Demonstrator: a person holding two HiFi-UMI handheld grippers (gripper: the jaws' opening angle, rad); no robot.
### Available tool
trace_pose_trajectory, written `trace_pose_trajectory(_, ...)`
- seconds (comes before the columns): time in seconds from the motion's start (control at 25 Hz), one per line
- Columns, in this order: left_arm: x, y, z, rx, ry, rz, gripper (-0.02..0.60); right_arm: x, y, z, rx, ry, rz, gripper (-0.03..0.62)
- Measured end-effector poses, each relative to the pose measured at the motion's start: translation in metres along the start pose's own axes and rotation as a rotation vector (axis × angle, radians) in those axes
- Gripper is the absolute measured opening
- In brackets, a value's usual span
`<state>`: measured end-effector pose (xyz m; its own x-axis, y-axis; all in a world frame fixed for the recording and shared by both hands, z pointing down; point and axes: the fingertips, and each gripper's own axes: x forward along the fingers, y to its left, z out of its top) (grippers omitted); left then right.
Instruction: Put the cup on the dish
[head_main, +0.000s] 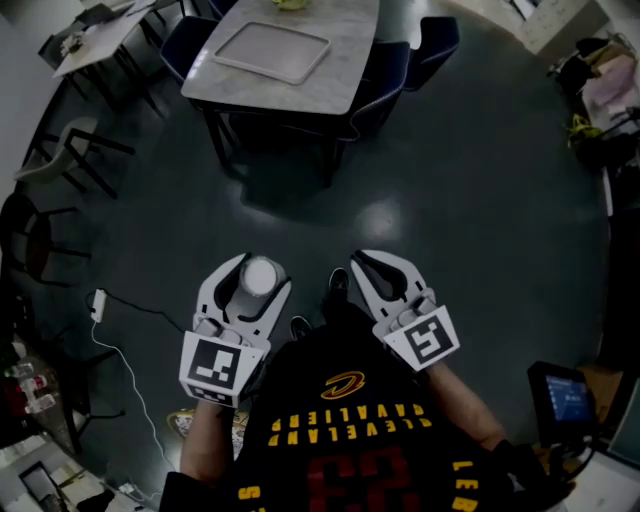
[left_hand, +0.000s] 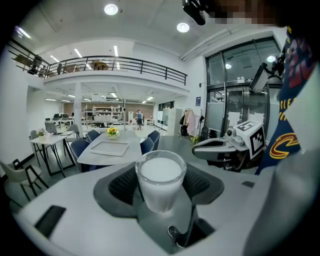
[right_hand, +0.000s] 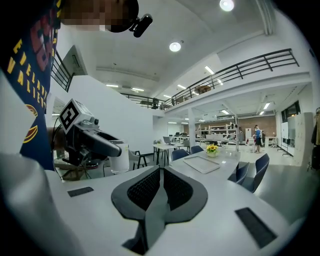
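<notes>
Though a mere disc overhead, cup (left_hand: 160, 184) milky in left gripper (left_hand: 159, 169).

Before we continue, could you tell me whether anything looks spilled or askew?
Nothing stands out: the whitish glass cup sits upright in the left gripper, nothing spilled; the rectangular tray lies flat on the grey table.

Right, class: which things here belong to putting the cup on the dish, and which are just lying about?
For the job:
cup, held in the left gripper
tray on the table ahead, probably the dish

Just lying about:
flowers
chairs
cable on the floor
right gripper, shut and empty
</notes>
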<state>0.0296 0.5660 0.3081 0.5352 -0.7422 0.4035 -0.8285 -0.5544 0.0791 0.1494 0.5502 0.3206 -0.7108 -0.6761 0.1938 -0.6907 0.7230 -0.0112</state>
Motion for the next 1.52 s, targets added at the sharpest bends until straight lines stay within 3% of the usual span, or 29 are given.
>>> trace_pose_trajectory(0.28,0.057,0.021,0.04,-0.01,-0.014,0.037,0.268,0.045,-0.047,0.01,0.01,0.0,0.093,0.009)
trace_pose_trajectory(0.4,0.078,0.027,0.053,-0.025,-0.01,0.059,0.268,0.061,-0.059,0.017,0.007,-0.009,0.158,0.075)
trace_pose_trajectory(0.92,0.139,0.049,0.087,-0.045,-0.004,0.148,0.268,0.111,-0.073,0.025,-0.068,-0.023,0.432,0.144)
trace_pose_trajectory(1.2,0.162,0.064,0.092,-0.047,0.009,0.14,0.268,0.138,-0.074,0.014,-0.084,-0.008,0.503,0.206)
trace_pose_trajectory(1.52,0.179,0.097,0.099,-0.047,-0.008,0.091,0.268,0.179,-0.074,0.027,-0.152,-0.005,0.504,0.21)
